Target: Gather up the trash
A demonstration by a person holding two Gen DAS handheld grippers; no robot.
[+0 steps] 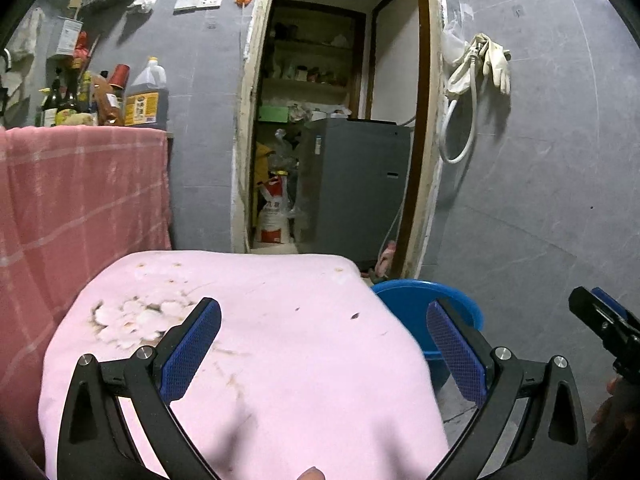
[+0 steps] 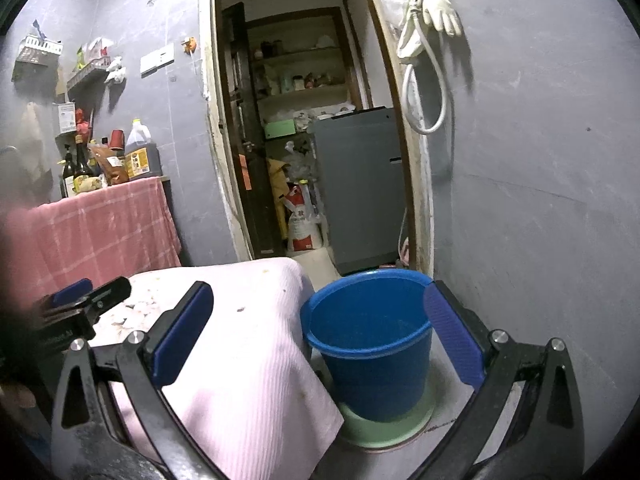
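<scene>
Pink cloth below wide-apart left jaws; blue bucket between spread right jaws.

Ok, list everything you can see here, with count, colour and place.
Cloth-covered surface: one, pale pink with stains and small dark specks, directly ahead.
Bucket: one, blue, on the floor right of the pink surface, standing on a green base.
Checked cloth: one, pink, draped at left.
Bottles and jug: several, mixed colours, on top of the checked cloth.
Gloves: pale, hanging with a white hose right of the doorway.
Cabinet: one, grey, inside the doorway.
Left tool: open, empty.
Right tool: open, empty.
</scene>
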